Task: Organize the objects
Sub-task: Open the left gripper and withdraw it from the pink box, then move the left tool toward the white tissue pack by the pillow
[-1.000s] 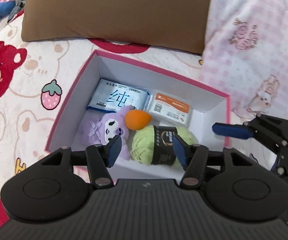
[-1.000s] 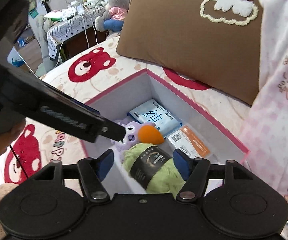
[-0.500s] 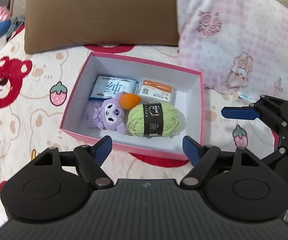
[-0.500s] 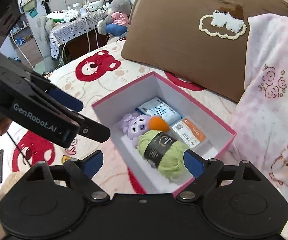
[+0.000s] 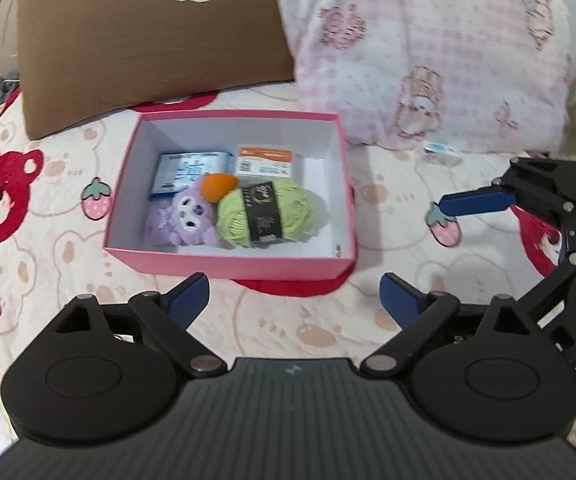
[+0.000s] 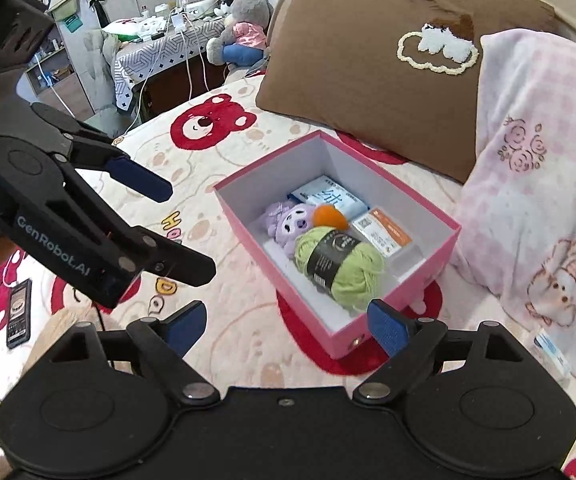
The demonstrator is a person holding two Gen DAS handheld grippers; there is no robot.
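- Pink box [image 5: 230, 266] on the bed [image 5: 288, 320] already held yarn [image 5: 266, 216], plush toy [image 5: 186, 220], packets; little seemingly remained.
- My left claw [image 5: 294, 298] and right claw [image 6: 286, 326] had just opened wide, both empty.

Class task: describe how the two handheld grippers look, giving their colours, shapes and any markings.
Both the left gripper and the right gripper are matte black plastic, with linkage arms on silver pivot pins, round side housings and blue pads. The left one carries white "GenRobot.AI" lettering.

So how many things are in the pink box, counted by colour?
Green: 1, the ball of yarn
Purple: 1, the plush toy
Orange: 1, the small egg-shaped sponge
Blue: 1, the pack of wipes
Orange and white: 1, the flat packet
Total: 5
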